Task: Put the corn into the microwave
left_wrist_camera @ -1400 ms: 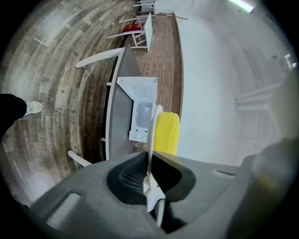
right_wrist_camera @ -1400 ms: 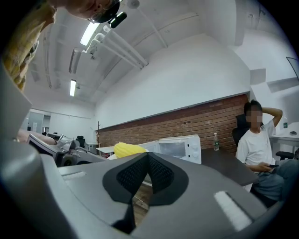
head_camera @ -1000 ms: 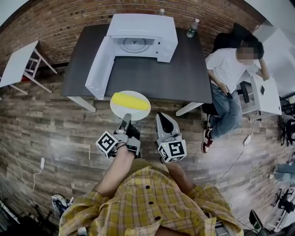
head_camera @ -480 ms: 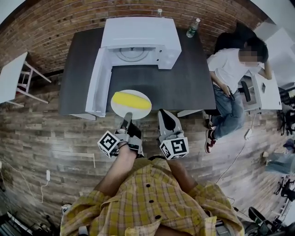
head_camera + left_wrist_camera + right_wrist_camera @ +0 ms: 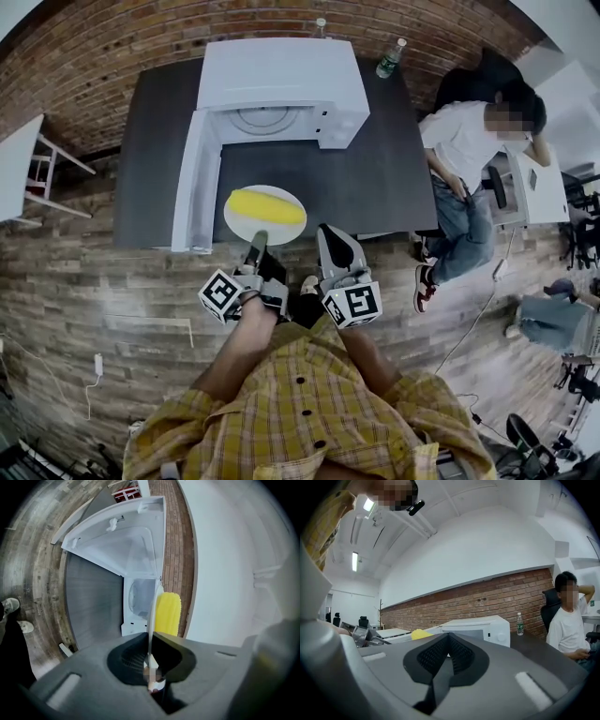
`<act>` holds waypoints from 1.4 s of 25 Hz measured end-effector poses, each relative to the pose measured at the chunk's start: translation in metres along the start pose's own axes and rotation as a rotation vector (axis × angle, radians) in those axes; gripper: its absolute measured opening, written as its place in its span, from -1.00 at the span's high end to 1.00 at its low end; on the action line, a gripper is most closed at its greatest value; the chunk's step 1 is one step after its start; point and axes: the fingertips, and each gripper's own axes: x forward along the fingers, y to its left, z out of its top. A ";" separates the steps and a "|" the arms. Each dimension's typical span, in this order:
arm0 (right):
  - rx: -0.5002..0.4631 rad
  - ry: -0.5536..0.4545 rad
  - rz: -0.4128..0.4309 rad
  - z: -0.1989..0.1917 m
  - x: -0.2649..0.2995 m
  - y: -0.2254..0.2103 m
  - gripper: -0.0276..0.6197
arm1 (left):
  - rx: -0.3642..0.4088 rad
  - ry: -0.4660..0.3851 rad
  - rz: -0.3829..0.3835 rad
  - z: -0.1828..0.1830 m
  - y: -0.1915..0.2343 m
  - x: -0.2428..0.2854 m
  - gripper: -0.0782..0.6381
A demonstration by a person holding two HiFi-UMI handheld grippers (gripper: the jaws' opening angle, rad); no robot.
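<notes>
Both grippers point toward 12 o'clock: the left gripper (image 5: pixel 257 240) pinches the 6 o'clock rim of the plate (image 5: pixel 286 232), the corn (image 5: pixel 267 205) lies 9-to-3 across it, the open microwave (image 5: pixel 281 75) waits at 12, and the right gripper (image 5: pixel 330 236) is closed on nothing.

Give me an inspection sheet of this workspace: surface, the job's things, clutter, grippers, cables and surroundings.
Surface: dark table, bare in front of the microwave.
Job's things: white microwave at the back, its door open toward the head view's left; corn lies on a white plate, not yet inside.
Clutter: two bottles at the table's far edge.
Grippers: left gripper shut on the plate's rim, holding it up; right gripper shut, empty.
Cables: white cable on the floor at right; another with an adapter at left.
Surroundings: brick wall, wood floor, white side table, seated person.
</notes>
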 end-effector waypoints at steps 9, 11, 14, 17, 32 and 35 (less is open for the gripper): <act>0.017 -0.010 0.022 -0.002 0.033 -0.031 0.91 | -0.009 -0.033 -0.004 0.010 0.002 0.037 0.73; 0.001 -0.015 0.030 0.001 0.043 -0.035 0.91 | -0.006 -0.042 -0.007 0.013 0.000 0.045 0.74; -0.017 -0.010 0.048 0.001 0.059 -0.042 0.91 | -0.008 -0.061 -0.003 0.018 0.000 0.059 0.74; -0.011 0.009 0.058 -0.006 0.067 -0.052 0.91 | -0.016 -0.073 0.009 0.018 0.006 0.072 0.73; 0.013 0.042 0.133 -0.012 0.099 -0.090 0.92 | 0.002 -0.163 0.038 0.023 0.026 0.114 0.73; 0.001 0.050 0.153 -0.016 0.101 -0.090 0.92 | -0.031 -0.187 0.007 0.023 0.024 0.122 0.73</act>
